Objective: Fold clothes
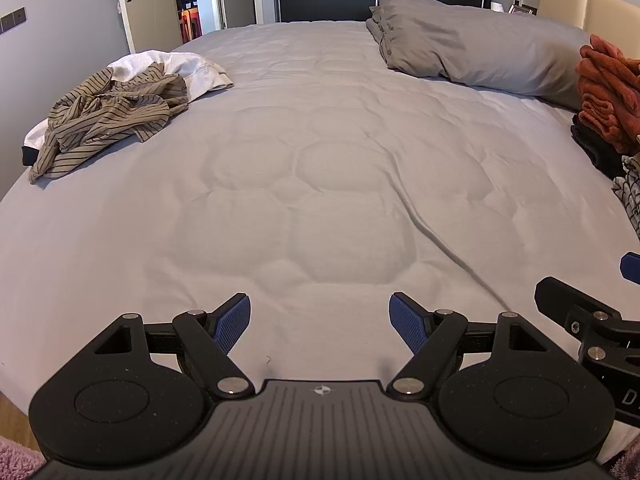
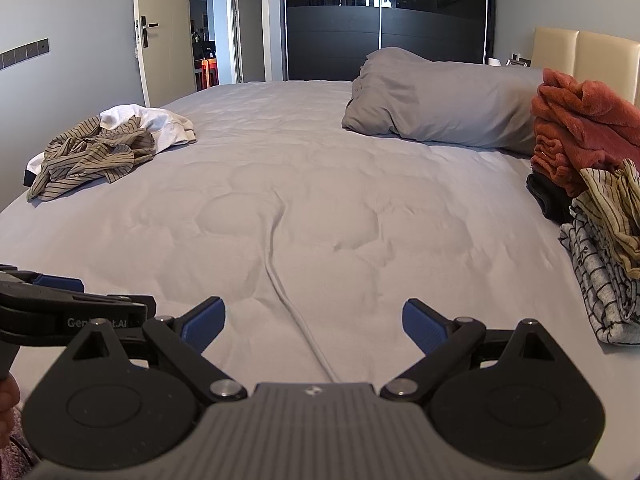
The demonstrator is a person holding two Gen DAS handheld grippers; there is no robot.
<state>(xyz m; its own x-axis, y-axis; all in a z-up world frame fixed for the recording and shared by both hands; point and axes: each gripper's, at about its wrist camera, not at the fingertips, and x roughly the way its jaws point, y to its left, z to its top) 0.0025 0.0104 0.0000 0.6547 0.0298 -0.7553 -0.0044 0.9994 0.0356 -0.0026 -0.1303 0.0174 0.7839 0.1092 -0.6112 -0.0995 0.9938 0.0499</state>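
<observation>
On the bed (image 1: 320, 128), grey quilted cover, both tools hang low over the near edge w/ nothing between their pads. Left tool (image 1: 320, 326): released, jaws spread wide, blue pads (image 1: 234, 322) apart, angled down at bare cover. Right tool (image 2: 314, 326): also released, jaws wide, only the cover under it; a long raised crease (image 2: 280, 276) in the cover runs up from btwn its pads toward mid-bed. The two tools sit side by side, near each other; each shows at the edge of the other's view.

Clothes: unfolded heap at far left of bed – tan striped garment (image 1: 104, 120) crumpled on top of a white garment (image 1: 176, 68), well apart from both tools. At right edge, a stack: rust-orange fleece (image 2: 580, 128) on top of smth black, w/ a tan striped piece (image 2: 616, 208) and a grey patterned piece (image 2: 600, 280) in front, nearer the right tool.

Grey pillow (image 2: 440, 100) at far right by the beige headboard (image 2: 580, 52). Dark wardrobe (image 2: 380, 20) behind bed, open door (image 2: 160, 32) at left.
</observation>
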